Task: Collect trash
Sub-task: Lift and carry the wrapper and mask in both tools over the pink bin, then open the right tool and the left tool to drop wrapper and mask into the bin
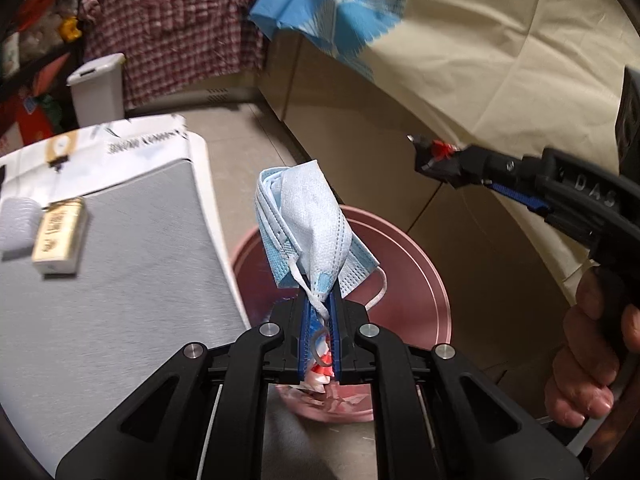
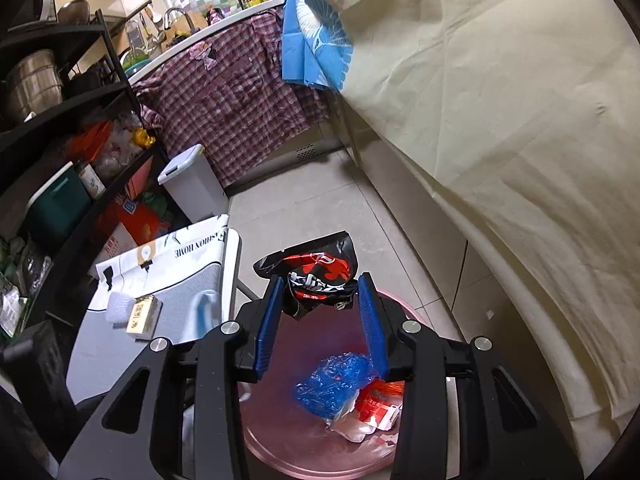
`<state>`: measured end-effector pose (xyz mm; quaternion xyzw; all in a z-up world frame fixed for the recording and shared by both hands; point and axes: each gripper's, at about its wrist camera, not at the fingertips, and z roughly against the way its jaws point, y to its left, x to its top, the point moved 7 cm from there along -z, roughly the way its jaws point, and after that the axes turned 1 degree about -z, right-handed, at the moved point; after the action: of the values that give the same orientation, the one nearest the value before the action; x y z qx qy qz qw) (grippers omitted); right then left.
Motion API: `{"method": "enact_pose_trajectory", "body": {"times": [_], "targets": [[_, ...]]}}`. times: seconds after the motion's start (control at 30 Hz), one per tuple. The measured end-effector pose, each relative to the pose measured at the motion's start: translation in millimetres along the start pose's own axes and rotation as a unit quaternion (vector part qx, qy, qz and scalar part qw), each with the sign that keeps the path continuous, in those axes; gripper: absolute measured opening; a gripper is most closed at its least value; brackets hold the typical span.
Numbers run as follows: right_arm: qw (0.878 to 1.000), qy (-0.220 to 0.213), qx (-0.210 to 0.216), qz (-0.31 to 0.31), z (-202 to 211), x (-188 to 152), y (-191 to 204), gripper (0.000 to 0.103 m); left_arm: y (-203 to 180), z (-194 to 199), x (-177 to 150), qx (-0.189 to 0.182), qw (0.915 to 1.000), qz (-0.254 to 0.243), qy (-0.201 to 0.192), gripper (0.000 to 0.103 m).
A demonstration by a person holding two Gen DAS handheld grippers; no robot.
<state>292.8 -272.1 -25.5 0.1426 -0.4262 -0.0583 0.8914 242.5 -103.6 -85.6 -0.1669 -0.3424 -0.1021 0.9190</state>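
Observation:
My left gripper [image 1: 320, 292] is shut on a crumpled blue and white face mask [image 1: 308, 216], which sticks up from the pads over the round pink bin [image 1: 420, 264]. In the right wrist view my right gripper [image 2: 320, 284] is shut on a crumpled black and red wrapper [image 2: 316, 276], held above the same pink bin [image 2: 280, 432]. A blue plastic wad [image 2: 332, 384] and red and white wrappers [image 2: 376, 408] lie in the bin. The left wrist view also catches the right gripper [image 1: 424, 152] with a hand [image 1: 588, 356] on its handle.
A grey table with a white edge [image 1: 140, 240] stands left of the bin and carries a small cream box [image 1: 60, 236] and a white foam piece [image 1: 16, 224]. A white lidded bin [image 2: 192, 180] stands further back. A cream cloth [image 2: 500, 120] covers the right side, and dark shelves [image 2: 60, 140] line the left.

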Motion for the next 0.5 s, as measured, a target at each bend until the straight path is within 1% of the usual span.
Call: {"method": "enact_pose_trajectory", "body": {"times": [0.23, 0.3, 0.33, 0.37, 0.5], "targets": [[1.000, 0.016, -0.003, 0.010, -18.5, -3.8, -5.6, 0.040, -2.8, -25.7, -4.8, -0.005, 0.9996, 0.006, 0.026, 0.010], [1.000, 0.025, -0.007, 0.008, -23.3, -6.9, -6.0, 0.042, -1.5, -32.0, -7.7, -0.010, 0.9989, 0.012, 0.045, 0.024], [1.000, 0.028, -0.010, 0.008, -25.0, -7.7, -6.3, 0.049, -0.4, -33.0, -9.4, -0.013, 0.9985, 0.015, 0.051, 0.033], [0.999, 0.028, -0.015, 0.011, -26.7, -8.4, -6.0, 0.056, 0.7, -32.0, -9.2, -0.013, 0.9985, 0.014, 0.052, 0.036], [0.999, 0.025, -0.024, 0.025, -28.2, -8.9, -5.2, 0.056, 6.0, -18.7, -10.9, -0.010, 0.9988, 0.011, 0.046, 0.036]]}}
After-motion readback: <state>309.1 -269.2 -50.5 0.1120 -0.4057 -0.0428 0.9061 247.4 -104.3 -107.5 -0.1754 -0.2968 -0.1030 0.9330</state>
